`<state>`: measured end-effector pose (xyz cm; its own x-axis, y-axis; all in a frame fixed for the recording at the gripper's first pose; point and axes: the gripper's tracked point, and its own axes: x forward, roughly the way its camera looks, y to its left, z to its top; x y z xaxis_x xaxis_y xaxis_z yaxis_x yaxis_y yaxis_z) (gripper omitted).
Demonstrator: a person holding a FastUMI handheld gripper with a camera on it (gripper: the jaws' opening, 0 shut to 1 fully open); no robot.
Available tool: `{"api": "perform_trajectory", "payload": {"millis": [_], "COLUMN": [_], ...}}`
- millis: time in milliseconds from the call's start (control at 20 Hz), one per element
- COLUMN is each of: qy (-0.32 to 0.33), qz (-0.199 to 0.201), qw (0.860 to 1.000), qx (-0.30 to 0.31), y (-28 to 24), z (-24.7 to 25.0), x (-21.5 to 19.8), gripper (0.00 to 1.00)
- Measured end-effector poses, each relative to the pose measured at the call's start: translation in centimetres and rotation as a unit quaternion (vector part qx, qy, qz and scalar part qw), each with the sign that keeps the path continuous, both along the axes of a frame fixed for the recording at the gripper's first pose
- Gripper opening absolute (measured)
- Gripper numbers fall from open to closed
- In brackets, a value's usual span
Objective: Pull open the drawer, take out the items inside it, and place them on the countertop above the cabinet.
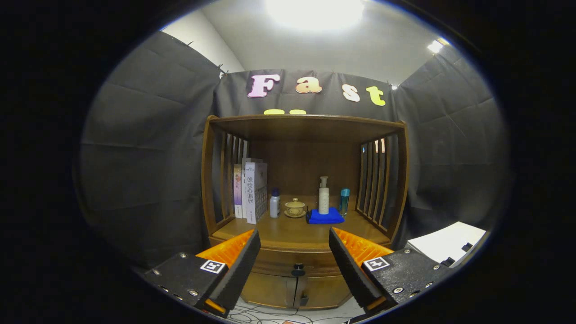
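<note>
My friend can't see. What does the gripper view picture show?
The open gripper points at a wooden cabinet whose drawer is shut, its dark knob between the fingers. On the countertop stand books, bottles, a teacup and a blue cloth.

We see the gripper (294,252) with fingers spread wide, the closed drawer (292,265) and its knob (297,271) between them, farther off. On the countertop (288,231) above it stand, left to right, books (250,191), a small bottle (275,203), a cup (295,207), a pump bottle (323,195) on a cloth (325,217), and a tube (344,200).
</note>
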<state>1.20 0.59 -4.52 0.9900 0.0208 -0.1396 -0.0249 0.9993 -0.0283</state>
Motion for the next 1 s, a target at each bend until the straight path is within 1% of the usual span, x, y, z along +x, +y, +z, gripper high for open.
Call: {"api": "perform_trajectory", "payload": {"millis": [100, 200, 300, 400, 450, 550, 600, 700, 750, 1000], "qy": [0.011, 0.021, 0.018, 0.015, 0.016, 0.025, 0.031, 0.051, 0.059, 0.072], "qz": [0.001, 0.011, 0.022, 0.016, 0.016, 0.027, 0.025, -0.009, -0.019, -0.03], "qw": [1.0, 1.0, 1.0, 0.999, 0.999, 0.999, 0.999, 0.999, 0.998, 0.995], "qx": [0.021, 0.021, -0.011, -0.039, -0.037, -0.01, -0.001, 0.002, 0.0, -0.055], "y": [-0.2, 0.1, 0.2, -0.9, -1.2, -0.8, -0.9, -2.6, -3.0, -2.7], "z": [-1.6, -3.0, -3.5, -4.4, -5.0, -6.4, -7.2, -9.7, -10.9, -15.9], "x": [0.5, 1.2, 2.0, 2.2, 2.3, 2.7, 2.8, 3.7, 4.3, 7.3], "gripper": [0.95, 0.95, 0.95, 0.95, 0.95, 0.96, 0.95, 0.95, 0.96, 0.96]}}
